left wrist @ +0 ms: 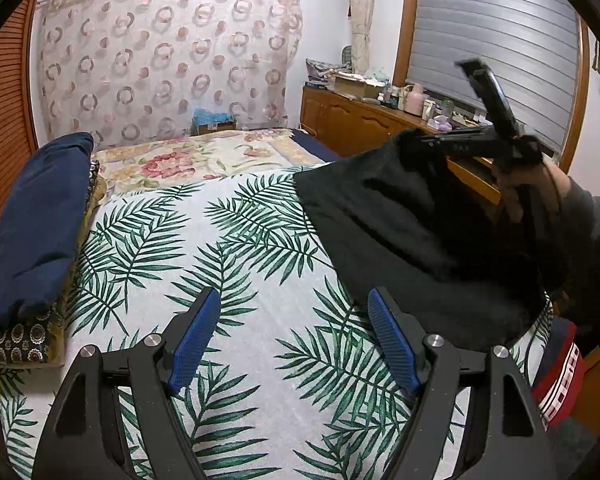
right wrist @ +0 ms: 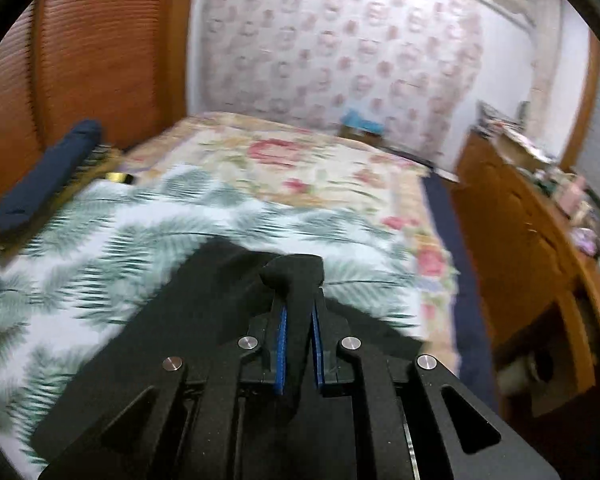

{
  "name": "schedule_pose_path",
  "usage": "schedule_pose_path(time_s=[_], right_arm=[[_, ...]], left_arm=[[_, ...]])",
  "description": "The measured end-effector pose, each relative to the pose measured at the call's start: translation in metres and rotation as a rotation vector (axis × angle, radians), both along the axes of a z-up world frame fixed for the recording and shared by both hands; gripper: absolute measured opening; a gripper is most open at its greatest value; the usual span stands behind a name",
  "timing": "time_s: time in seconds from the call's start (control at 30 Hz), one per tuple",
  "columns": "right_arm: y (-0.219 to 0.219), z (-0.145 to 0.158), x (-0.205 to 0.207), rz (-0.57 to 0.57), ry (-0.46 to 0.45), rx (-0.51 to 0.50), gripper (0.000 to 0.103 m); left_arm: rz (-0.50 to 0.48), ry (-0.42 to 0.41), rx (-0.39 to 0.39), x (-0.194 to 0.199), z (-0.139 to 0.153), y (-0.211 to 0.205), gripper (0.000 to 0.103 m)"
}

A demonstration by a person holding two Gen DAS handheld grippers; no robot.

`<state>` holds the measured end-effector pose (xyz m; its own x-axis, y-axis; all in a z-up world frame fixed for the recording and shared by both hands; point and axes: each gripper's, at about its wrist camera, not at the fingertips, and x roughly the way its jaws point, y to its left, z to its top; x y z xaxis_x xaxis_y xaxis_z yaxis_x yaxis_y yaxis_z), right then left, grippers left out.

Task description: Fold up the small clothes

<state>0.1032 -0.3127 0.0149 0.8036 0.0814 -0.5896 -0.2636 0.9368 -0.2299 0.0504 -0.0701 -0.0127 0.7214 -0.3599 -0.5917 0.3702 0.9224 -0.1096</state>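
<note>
From my left wrist view, my left gripper (left wrist: 292,340) stands spread wide with nothing between its blue pads (left wrist: 194,340), hovering over the palm-leaf sheet (left wrist: 220,240). The black garment (left wrist: 400,232) hangs ahead and to the right of these fingers, one corner lifted off the bed by my right gripper (left wrist: 416,144). Its lower edge drapes down just past my right-hand pad. A folded navy cloth (left wrist: 36,216) lies well off to the left of the fingers.

From my right wrist view, my right gripper (right wrist: 298,340) is pinched on a bunched fold of the black garment (right wrist: 296,276), which pokes out beyond the fingertips and spreads away below and to the left across the sheet (right wrist: 100,248).

What could go wrong: the pinch holds only a narrow bunch of cloth, so a quick pull might slide it free and drop the garment in a heap. With my left fingers idle, the hanging side could twist or fold crookedly.

Hard to tell: this view is smeared by motion blur, so the garment's far edge is unclear. I cannot tell what kind of garment it is, and much of it is hidden under my own fingers.
</note>
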Motion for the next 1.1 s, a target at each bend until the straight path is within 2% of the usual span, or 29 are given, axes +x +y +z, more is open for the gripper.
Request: schedule_pose_path(time_s=[0.07,0.2,0.23,0.4,0.47,0.53,0.63,0.77,0.9,1.1], right_arm=[[-0.013,-0.010,0.013,-0.078,-0.019,-0.087,0.010],[-0.034,-0.040,0.044,-0.142,0.057,-0.059,0.010],[-0.036,-0.046,0.049,-0.091,0.074,-0.018,0.010],[-0.045,-0.050,0.060,-0.130,0.082,0.042,0.011],[-0.056,-0.043,0.062,-0.168,0.075,0.040,0.026],[-0.058,-0.035,0.064,-0.190,0.064,0.037,0.032],[-0.053,-0.023,0.042,-0.164,0.046,0.048,0.038],[-0.054,-0.023,-0.008,-0.100,0.023,0.055,0.038],[-0.057,-0.033,-0.055,-0.038,0.028,0.061,0.038],[-0.062,-0.058,-0.110,-0.013,0.058,0.113,0.038]], left_arm=[[0.009,0.002,-0.004,0.001,-0.001,0.001,0.077],[0.013,0.011,-0.012,0.003,-0.004,0.002,0.077],[0.012,0.013,-0.010,0.002,-0.004,0.001,0.077],[-0.003,0.018,-0.001,0.000,-0.005,-0.003,0.077],[-0.011,0.022,0.001,-0.001,-0.007,-0.007,0.077],[-0.024,0.025,0.006,-0.002,-0.007,-0.013,0.077],[-0.041,0.024,0.011,-0.005,-0.007,-0.019,0.077],[-0.063,0.030,0.013,-0.008,-0.008,-0.028,0.077],[-0.080,0.040,0.026,-0.008,-0.011,-0.037,0.077],[-0.103,0.056,0.038,-0.010,-0.014,-0.049,0.077]])
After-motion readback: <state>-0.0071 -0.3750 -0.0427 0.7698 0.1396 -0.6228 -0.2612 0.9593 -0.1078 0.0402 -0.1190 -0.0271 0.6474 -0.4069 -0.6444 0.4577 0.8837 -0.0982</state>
